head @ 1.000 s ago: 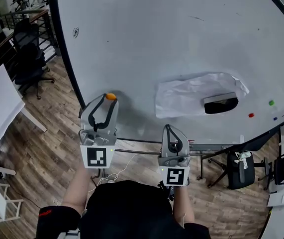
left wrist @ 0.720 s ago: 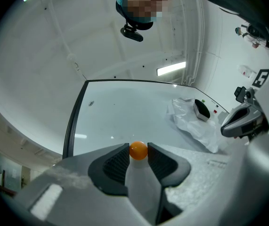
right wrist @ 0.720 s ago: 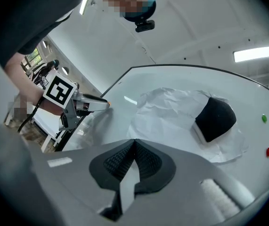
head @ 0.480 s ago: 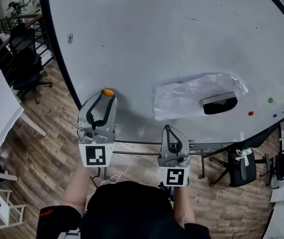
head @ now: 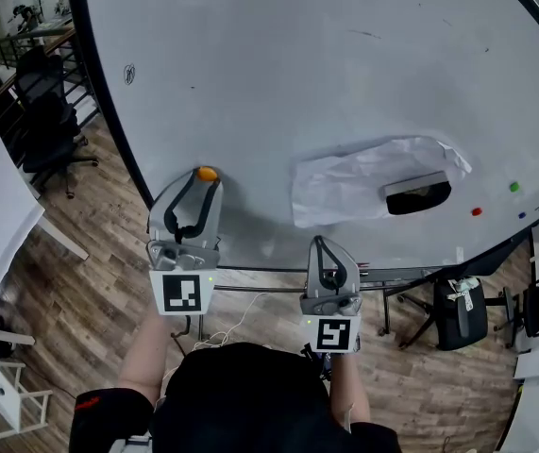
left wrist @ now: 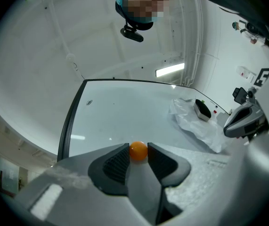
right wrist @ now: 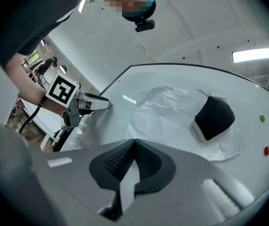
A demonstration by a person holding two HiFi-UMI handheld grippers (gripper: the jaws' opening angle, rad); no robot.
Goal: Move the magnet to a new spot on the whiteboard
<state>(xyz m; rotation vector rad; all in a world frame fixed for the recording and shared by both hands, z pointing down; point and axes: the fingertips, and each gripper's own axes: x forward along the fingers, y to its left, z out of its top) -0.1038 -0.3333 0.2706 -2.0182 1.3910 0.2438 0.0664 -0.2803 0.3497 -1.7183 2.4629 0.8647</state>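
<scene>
A small orange magnet (head: pixel 208 173) sits between the fingertips of my left gripper (head: pixel 207 181), which is shut on it, at the lower left part of the whiteboard (head: pixel 297 74). In the left gripper view the magnet (left wrist: pixel 138 151) is pinched between the two dark pads, right in front of the board; whether it touches the board I cannot tell. My right gripper (head: pixel 320 244) hangs below the board's lower edge, shut with nothing in it; in the right gripper view its pads meet at the tips (right wrist: pixel 134 143).
A crumpled white sheet (head: pixel 354 182) is stuck on the board with a black eraser (head: pixel 418 197) on it. Small red (head: pixel 477 213) and green (head: pixel 513 189) magnets sit further right. Office chairs (head: pixel 47 125) stand at the left, another chair (head: pixel 459 314) under the board's right end.
My left gripper has crept slightly up the board with the orange magnet still pinched. The head view has shifted a little. The right gripper has stayed where it was.
</scene>
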